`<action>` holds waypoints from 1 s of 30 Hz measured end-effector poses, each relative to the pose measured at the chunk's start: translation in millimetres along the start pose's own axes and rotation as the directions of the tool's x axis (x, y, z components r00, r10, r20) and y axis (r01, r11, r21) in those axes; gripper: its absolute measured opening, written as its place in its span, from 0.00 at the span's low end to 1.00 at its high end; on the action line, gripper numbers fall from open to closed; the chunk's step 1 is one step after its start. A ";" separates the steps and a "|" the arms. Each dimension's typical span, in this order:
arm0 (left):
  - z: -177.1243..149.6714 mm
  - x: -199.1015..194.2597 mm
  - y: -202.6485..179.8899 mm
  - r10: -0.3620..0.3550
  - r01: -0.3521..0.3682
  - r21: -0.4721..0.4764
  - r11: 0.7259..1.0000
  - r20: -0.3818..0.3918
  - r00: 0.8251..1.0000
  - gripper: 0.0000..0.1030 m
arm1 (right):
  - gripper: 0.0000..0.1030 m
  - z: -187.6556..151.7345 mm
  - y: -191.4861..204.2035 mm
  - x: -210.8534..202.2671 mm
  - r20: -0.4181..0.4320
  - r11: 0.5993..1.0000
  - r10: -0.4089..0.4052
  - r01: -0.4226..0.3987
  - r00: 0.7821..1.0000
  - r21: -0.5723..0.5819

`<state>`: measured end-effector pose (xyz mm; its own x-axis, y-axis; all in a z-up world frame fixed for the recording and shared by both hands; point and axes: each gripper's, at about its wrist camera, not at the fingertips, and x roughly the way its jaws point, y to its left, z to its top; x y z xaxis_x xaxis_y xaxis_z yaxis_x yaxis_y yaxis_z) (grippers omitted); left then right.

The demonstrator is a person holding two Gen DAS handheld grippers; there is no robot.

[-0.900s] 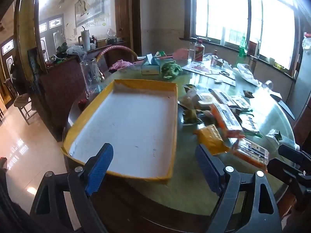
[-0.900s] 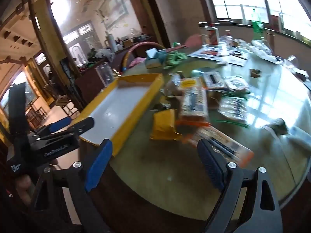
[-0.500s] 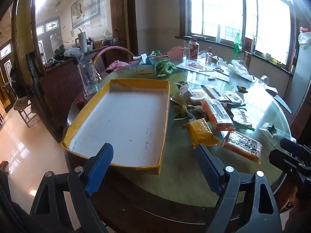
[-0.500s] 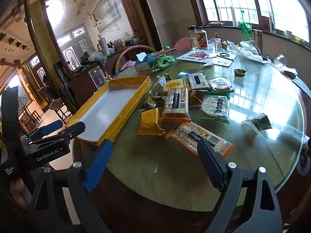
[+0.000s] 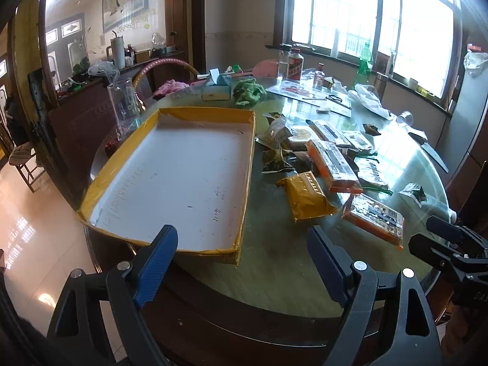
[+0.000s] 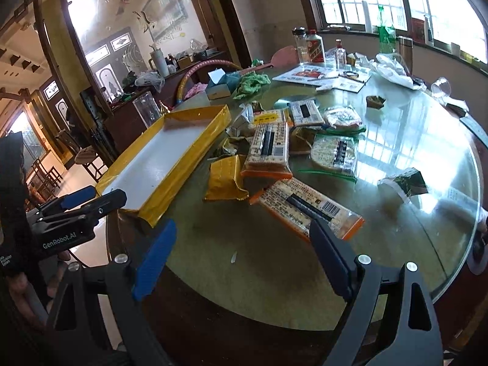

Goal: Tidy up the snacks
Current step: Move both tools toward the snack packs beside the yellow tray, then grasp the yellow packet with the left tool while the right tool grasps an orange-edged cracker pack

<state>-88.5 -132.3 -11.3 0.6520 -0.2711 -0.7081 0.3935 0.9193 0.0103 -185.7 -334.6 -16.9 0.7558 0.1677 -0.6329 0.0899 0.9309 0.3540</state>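
Note:
A shallow tray (image 5: 170, 177) with a yellow rim and a bare white floor lies on the left of the round table; it also shows in the right wrist view as the tray (image 6: 158, 164). To its right is a heap of snack packets: a gold packet (image 5: 305, 196), an orange-edged cracker pack (image 5: 373, 221) nearest the front, and several more behind. My left gripper (image 5: 241, 244) hangs open over the tray's near right corner, holding nothing. My right gripper (image 6: 242, 231) is open and empty above the table's front, its right finger in front of the nearest cracker pack (image 6: 305, 207).
The table (image 5: 274, 280) has a glass top. Behind the tray stand a clear jar (image 5: 125, 106), a tissue box (image 5: 216, 90) and a green cloth (image 5: 248, 91). Bottles (image 5: 294, 65), papers and a plastic bag (image 5: 369, 100) fill the far side. A knife (image 5: 430, 152) lies at the right edge.
Both grippers have drawn back from the table, so the tray and the snacks look smaller and more of the tabletop shows. The jaws stayed open and nothing on the table moved.

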 end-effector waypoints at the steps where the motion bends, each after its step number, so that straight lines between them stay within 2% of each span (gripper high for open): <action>1: 0.1 1.2 -0.9 -0.006 0.006 -0.001 1.000 -0.004 1.000 0.84 | 0.86 -1.0 -1.5 2.2 -0.010 1.000 0.012 -0.012 1.000 0.007; 3: -0.4 4.9 -2.5 -0.010 0.011 0.005 1.000 -0.015 1.000 0.84 | 0.86 -1.5 -6.9 8.8 -0.018 0.999 0.039 -0.038 0.999 0.029; 4: -1.7 8.0 -2.9 -0.007 0.008 0.015 1.000 -0.020 1.000 0.84 | 0.86 0.7 -7.6 13.7 -0.004 1.000 0.005 -0.005 1.000 0.006; 11: 2.7 18.1 -4.8 -0.017 0.019 0.016 1.000 -0.073 0.997 0.84 | 0.86 0.8 -22.8 21.4 -0.057 0.999 0.011 -0.009 0.998 0.033; 13: 2.8 20.0 -6.3 -0.024 0.026 0.023 0.999 -0.073 0.997 0.84 | 0.86 0.7 -25.1 20.8 -0.060 1.000 0.002 0.000 0.998 0.030; 14: 3.7 19.9 -6.5 -0.026 0.028 0.023 0.999 -0.074 0.997 0.84 | 0.86 4.6 -25.7 20.0 -0.083 1.000 -0.030 0.031 0.996 0.006; 19: 6.9 30.7 -10.5 -0.030 0.033 0.038 0.999 -0.082 0.996 0.84 | 0.86 9.3 -41.0 23.8 -0.091 0.999 -0.038 0.040 0.995 0.014; 24: 7.3 41.7 -12.6 -0.033 0.038 0.045 0.998 -0.097 0.995 0.84 | 0.86 19.4 -59.9 49.7 -0.121 0.997 -0.030 0.038 0.992 0.064; 30: 10.8 46.3 -15.2 -0.047 0.053 0.049 0.997 -0.110 0.993 0.84 | 0.86 39.3 -72.5 76.8 -0.139 0.997 -0.038 0.046 0.990 0.056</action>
<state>-57.3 -161.8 -36.6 0.5577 -0.2813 -0.7809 0.4585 0.8887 0.0073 -108.7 -402.0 -64.1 0.6543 0.1760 -0.7354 0.1605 0.9180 0.3625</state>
